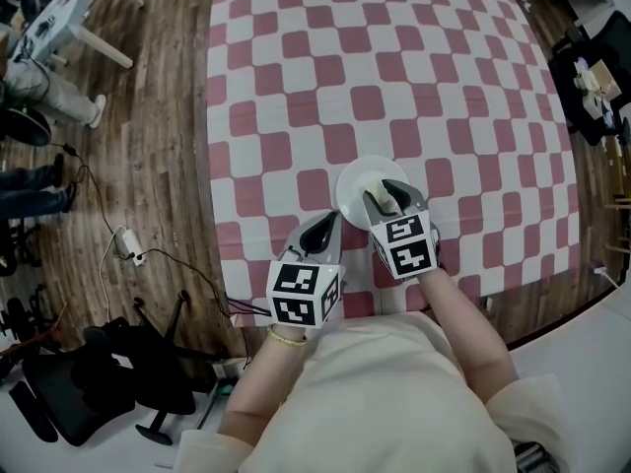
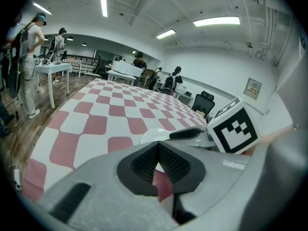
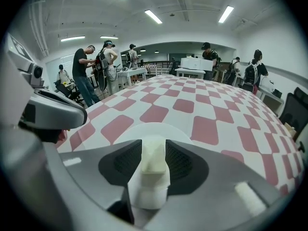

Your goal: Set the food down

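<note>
While the right hand-held gripper [image 3: 153, 150] is clamped on the pale food [image 3: 153, 186] just above the white plate [image 1: 353, 179] on the bench [image 1: 394, 67], lowering and letting go looks next (left hand-held gripper [image 2: 157, 163] idles beside it, jaws together, empty).

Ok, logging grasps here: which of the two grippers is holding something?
The right gripper: its jaws clamp a pale food piece over the white plate. The left gripper is shut on nothing.

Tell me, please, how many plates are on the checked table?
1: a white plate near the table's front edge, under the right gripper, which holds pale food over it. No other plate shows.
</note>
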